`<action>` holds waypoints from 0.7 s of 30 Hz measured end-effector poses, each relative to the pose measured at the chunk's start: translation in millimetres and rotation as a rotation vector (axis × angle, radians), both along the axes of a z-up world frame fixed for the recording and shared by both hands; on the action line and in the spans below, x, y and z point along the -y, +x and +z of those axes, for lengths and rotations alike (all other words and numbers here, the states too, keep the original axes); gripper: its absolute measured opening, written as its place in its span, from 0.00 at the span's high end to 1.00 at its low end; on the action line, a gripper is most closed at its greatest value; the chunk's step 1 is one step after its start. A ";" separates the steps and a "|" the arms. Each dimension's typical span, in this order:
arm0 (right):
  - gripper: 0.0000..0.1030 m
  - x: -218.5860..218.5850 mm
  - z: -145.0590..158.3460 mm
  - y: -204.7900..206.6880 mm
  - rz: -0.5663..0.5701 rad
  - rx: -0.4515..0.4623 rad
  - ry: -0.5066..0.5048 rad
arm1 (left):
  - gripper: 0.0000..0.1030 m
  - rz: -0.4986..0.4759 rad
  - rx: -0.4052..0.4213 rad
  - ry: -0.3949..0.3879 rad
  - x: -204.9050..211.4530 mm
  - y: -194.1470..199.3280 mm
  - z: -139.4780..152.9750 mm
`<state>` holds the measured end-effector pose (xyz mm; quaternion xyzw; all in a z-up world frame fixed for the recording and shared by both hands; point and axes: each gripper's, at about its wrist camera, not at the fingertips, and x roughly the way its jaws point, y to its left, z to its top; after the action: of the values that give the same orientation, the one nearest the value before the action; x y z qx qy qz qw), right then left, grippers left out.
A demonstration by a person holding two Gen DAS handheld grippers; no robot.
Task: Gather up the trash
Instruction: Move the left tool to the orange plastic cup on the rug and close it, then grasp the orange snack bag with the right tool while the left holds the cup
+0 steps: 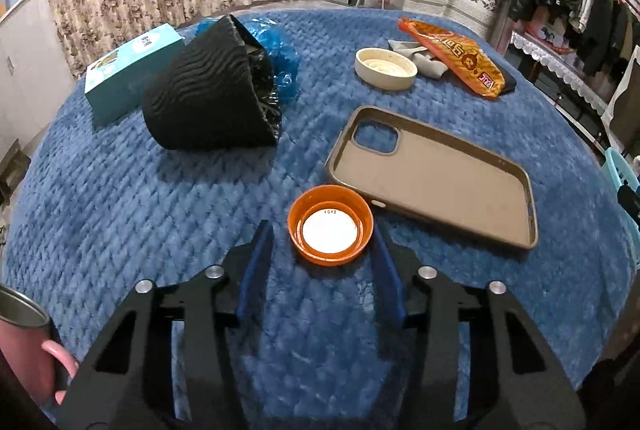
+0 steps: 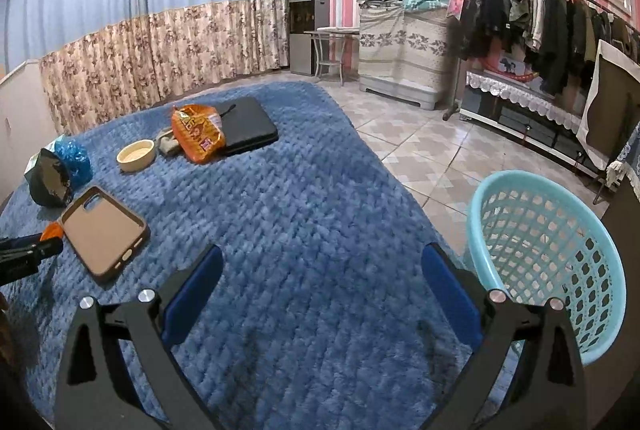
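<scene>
An orange jar lid (image 1: 330, 224) lies upside down on the blue blanket, just ahead of my open left gripper (image 1: 322, 230), between its blue fingertips. A cream lid (image 1: 385, 68) and an orange snack wrapper (image 1: 454, 57) lie farther back; both also show in the right wrist view, the lid (image 2: 136, 154) and the wrapper (image 2: 197, 132). A crumpled blue plastic bag (image 1: 276, 50) sits behind a tipped black pot (image 1: 208, 90). My right gripper (image 2: 322, 258) is open and empty over the blanket, left of a light blue mesh basket (image 2: 552, 254).
A brown phone case (image 1: 436, 174) lies right of the orange lid. A teal box (image 1: 128, 70) sits far left. A pink mug (image 1: 24, 342) is at the lower left. A black notebook (image 2: 250, 130) lies under the wrapper. Tiled floor (image 2: 420, 134) lies beyond the blanket's right edge.
</scene>
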<state>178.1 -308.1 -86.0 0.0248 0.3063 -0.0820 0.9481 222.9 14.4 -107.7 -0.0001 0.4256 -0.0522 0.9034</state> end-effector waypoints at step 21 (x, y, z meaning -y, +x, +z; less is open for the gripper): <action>0.06 -54.2 10.2 114.9 0.159 -0.035 0.002 | 0.62 0.167 0.207 0.054 -52.3 10.6 35.5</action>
<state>293.0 -253.9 -75.8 0.0000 0.3241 -0.0063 0.9460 233.5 66.8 -72.3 -0.0057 0.3299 0.0350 0.9433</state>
